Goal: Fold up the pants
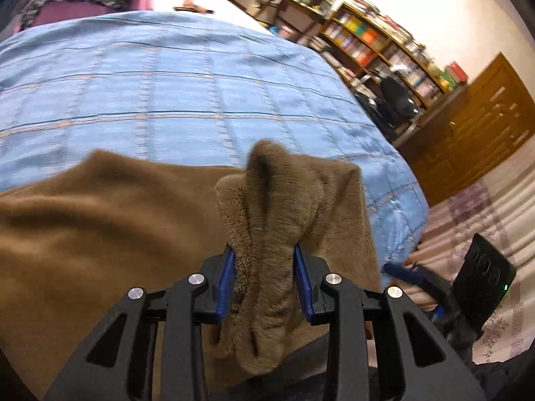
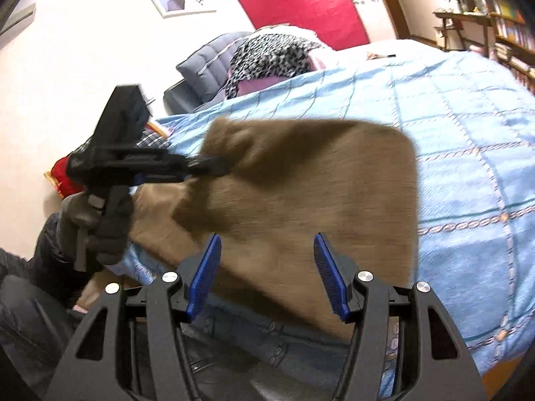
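Observation:
The brown fleece pants [image 1: 100, 220] lie on the blue checked bedspread [image 1: 167, 93] near its front edge. My left gripper [image 1: 265, 284] is shut on a bunched fold of the pants and lifts it off the bed. In the right wrist view the left gripper [image 2: 214, 163] holds that fold at the left side of the pants [image 2: 317, 200]. My right gripper [image 2: 267, 274] is open and empty, hovering over the near edge of the pants. It shows low right in the left wrist view [image 1: 401, 272].
The bedspread [image 2: 468, 167] covers the bed. A leopard-print cloth [image 2: 271, 53] and a grey cushion [image 2: 207, 63] lie at the head. Bookshelves [image 1: 378, 43] and a wooden cabinet [image 1: 474, 127] stand to the right. A patterned floor [image 1: 485, 207] lies beside the bed.

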